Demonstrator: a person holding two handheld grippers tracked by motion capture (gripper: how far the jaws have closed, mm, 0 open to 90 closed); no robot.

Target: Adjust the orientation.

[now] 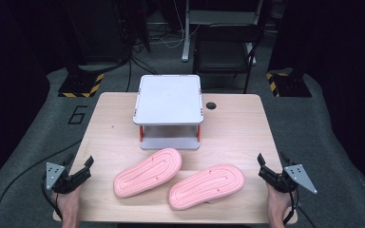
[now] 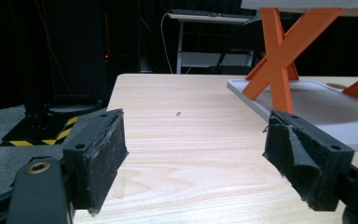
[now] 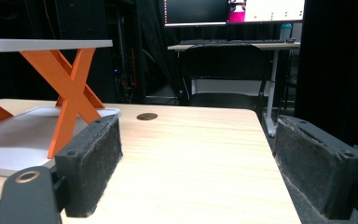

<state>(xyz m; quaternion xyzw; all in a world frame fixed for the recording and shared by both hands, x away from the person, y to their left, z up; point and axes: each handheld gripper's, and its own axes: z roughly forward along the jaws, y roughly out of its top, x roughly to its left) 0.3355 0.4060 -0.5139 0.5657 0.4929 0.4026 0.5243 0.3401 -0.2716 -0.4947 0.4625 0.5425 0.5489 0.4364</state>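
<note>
Left hand-held gripper (image 1: 86,167) at the desk's (image 1: 233,128) near left corner, jaws wide apart and empty, right hand-held gripper (image 1: 264,167) at the near right edge, likewise wide and empty, two pink slippers (image 1: 148,172) (image 1: 207,185) between them, white two-tier stand (image 1: 169,110) with orange legs beyond the slippers.

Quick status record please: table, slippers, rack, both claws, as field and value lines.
table: wooden table, round hole near far edge
rack: grey two-shelf rack with orange legs, far centre, both shelves bare
slippers: two pink, soles up, near centre; left slipper, right slipper, apart
left claw: open, holding nothing, at left edge
right claw: open, holding nothing, at right edge
</note>
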